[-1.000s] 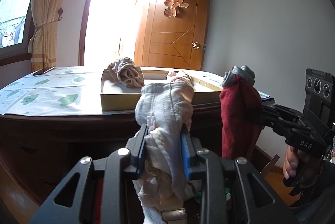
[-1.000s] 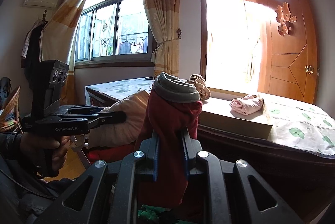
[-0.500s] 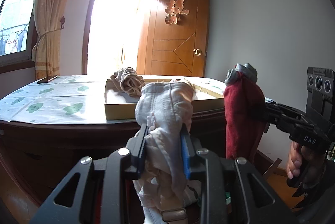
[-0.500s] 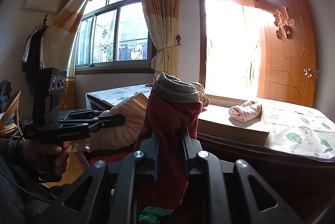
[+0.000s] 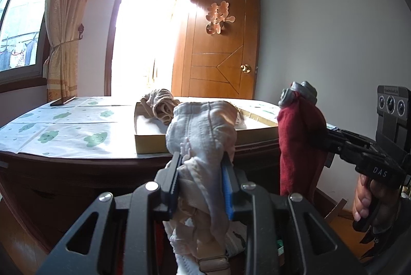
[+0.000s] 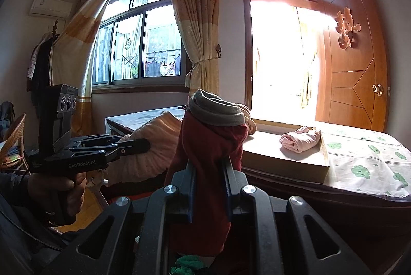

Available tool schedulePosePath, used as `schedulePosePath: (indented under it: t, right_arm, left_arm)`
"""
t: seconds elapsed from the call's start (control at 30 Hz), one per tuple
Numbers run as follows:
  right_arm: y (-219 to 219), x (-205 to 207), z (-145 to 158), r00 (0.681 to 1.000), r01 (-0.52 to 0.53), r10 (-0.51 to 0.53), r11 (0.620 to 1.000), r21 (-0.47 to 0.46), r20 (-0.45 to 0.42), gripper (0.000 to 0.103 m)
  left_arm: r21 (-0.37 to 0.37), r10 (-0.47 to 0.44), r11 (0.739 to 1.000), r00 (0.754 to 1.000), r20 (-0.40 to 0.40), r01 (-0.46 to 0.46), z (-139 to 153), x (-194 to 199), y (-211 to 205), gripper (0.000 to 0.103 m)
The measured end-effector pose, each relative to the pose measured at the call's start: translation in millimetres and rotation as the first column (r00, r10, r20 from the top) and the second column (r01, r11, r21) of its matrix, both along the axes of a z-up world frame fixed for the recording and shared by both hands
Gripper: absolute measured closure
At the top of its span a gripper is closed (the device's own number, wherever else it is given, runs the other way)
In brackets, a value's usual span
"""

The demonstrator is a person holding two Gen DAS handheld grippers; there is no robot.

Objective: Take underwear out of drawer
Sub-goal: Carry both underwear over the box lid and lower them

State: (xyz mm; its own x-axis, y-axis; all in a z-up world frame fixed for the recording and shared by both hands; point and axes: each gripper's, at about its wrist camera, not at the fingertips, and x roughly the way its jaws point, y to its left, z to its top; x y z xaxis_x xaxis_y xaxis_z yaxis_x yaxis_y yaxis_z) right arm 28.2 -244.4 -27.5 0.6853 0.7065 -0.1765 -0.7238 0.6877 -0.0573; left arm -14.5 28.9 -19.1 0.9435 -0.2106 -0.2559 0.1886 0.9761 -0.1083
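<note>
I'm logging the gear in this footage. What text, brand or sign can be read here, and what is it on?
"DAS": on the right gripper body, left wrist view.
"GenRobot.AI": on the left gripper body, right wrist view.
Double-happiness character (囍): ornament on the door.
Small print atop each gripper's camera block: too small to read.

The pale cream cotton underwear (image 5: 203, 146) ran off the left wrist view's bottom edge. The dark red underwear with a grey waistband (image 6: 210, 146) hid the flat cardboard box's (image 6: 287, 167) near-left corner.
</note>
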Motion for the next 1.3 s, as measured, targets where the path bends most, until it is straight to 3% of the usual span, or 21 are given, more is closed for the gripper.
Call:
schedulePosePath:
  t: [0.7, 1.3]
  right_arm:
    - [-4.5, 11.0, 3.9, 1.0, 0.005, -0.004, 1.0, 0.025, -0.025, 0.084]
    - [-10.4, 30.5, 27.7, 0.999, 0.024, -0.024, 0.999, 0.032, -0.028, 0.084]
  left_arm:
    - [0.005, -0.031, 0.999, 0.999, -0.011, 0.031, 13.8, 12.7, -3.3, 0.077]
    - [0.017, -0.057, 0.998, 0.998, 0.0, 0.057, 39.8, 37.2, -12.5, 0.077]
